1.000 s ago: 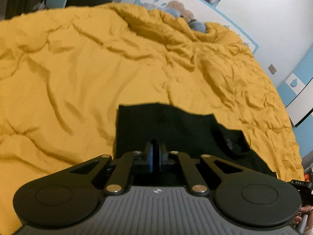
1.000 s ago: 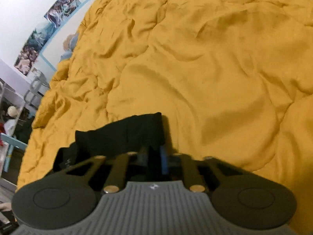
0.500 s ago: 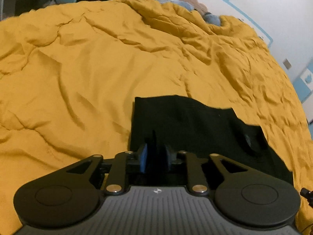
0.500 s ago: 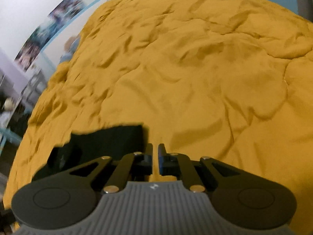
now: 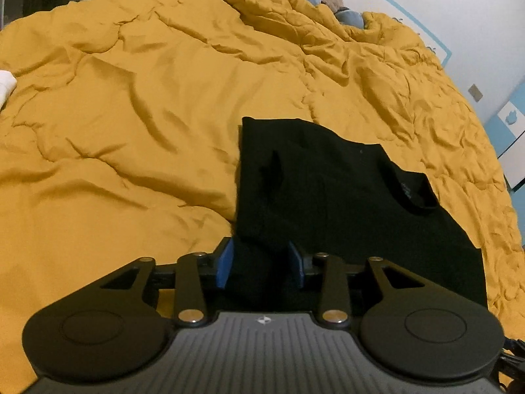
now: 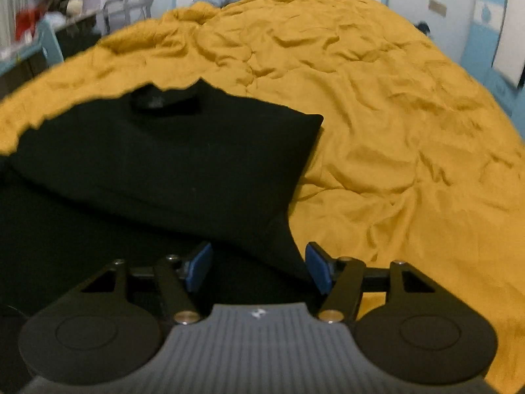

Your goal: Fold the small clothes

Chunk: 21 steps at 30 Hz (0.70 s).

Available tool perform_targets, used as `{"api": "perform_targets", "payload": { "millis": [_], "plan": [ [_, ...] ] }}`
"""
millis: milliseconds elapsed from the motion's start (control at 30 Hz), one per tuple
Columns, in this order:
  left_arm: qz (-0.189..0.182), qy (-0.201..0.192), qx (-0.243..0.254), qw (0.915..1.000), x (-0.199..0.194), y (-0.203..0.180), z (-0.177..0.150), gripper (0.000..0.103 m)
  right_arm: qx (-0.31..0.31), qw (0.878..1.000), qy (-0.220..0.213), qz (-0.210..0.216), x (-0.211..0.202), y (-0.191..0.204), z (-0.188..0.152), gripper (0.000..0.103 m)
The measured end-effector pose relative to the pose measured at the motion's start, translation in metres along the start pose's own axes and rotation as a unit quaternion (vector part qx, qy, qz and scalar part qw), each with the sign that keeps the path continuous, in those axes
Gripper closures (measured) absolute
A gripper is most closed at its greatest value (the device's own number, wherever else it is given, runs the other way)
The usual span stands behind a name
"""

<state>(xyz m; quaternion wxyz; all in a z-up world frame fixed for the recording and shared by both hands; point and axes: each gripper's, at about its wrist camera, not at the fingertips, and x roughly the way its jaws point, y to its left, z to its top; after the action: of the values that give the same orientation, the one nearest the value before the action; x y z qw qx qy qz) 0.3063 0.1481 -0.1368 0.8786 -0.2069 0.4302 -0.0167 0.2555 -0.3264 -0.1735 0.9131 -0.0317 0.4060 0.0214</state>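
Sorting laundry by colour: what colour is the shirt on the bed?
Plain black shirt, clearest in the left wrist view.

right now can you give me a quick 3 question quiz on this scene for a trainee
1. True or false: the left gripper is clamped shut on the black garment.
2. What lies under the garment? A) wooden table B) mustard yellow quilt C) white tray
3. Fill in: the right gripper has its jaws ____.

Key: 1 false, its jaws stand apart with cloth between them. 2 B. 3 open.

Black shirt (image 5: pixel 328 190), partly folded, flat
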Motion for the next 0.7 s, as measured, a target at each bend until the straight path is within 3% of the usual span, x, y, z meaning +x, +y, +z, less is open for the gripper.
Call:
{"api": "perform_targets", "payload": {
  "millis": [33,67,100,167,267,333,400,467,600,700],
  "plan": [
    [0.003,-0.002,0.002,1.0000,0.001,-0.003,-0.001,0.062,0.002,1.000,0.000,-0.006,0.005,-0.003,0.001,0.053],
    [0.004,-0.003,0.005,1.0000,0.002,-0.005,-0.002,0.062,0.014,1.000,0.002,-0.006,0.008,-0.009,0.003,0.081],
    [0.005,-0.007,0.010,0.9999,0.002,-0.007,-0.003,0.065,0.027,1.000,0.005,0.000,0.008,-0.014,0.005,0.091],
    [0.009,-0.013,0.022,0.9996,0.003,-0.011,-0.004,0.077,0.055,0.998,-0.010,0.004,0.000,-0.026,0.006,0.100],
    [0.024,-0.006,0.037,0.9990,0.007,-0.017,-0.007,0.087,0.107,0.994,-0.021,-0.003,-0.009,-0.050,0.002,0.100],
    [0.039,-0.001,0.053,0.9978,0.010,-0.022,-0.010,0.090,0.161,0.987,-0.003,0.018,-0.001,-0.068,-0.006,0.100],
    [0.056,0.004,0.065,0.9963,0.015,-0.024,-0.012,0.091,0.166,0.985,0.036,0.040,0.013,-0.071,-0.015,0.100],
    [0.063,0.007,0.064,0.9959,0.015,-0.024,-0.013,0.091,0.166,0.985,0.038,0.043,0.012,-0.072,-0.018,0.100],
    [0.035,-0.003,0.041,0.9985,-0.001,-0.020,-0.007,0.090,0.186,0.981,0.043,0.037,-0.005,-0.084,-0.016,0.099],
    [-0.001,-0.019,0.019,0.9996,-0.009,-0.020,0.003,0.089,0.206,0.977,0.026,0.059,-0.022,-0.096,-0.009,0.090]
  ]
}}
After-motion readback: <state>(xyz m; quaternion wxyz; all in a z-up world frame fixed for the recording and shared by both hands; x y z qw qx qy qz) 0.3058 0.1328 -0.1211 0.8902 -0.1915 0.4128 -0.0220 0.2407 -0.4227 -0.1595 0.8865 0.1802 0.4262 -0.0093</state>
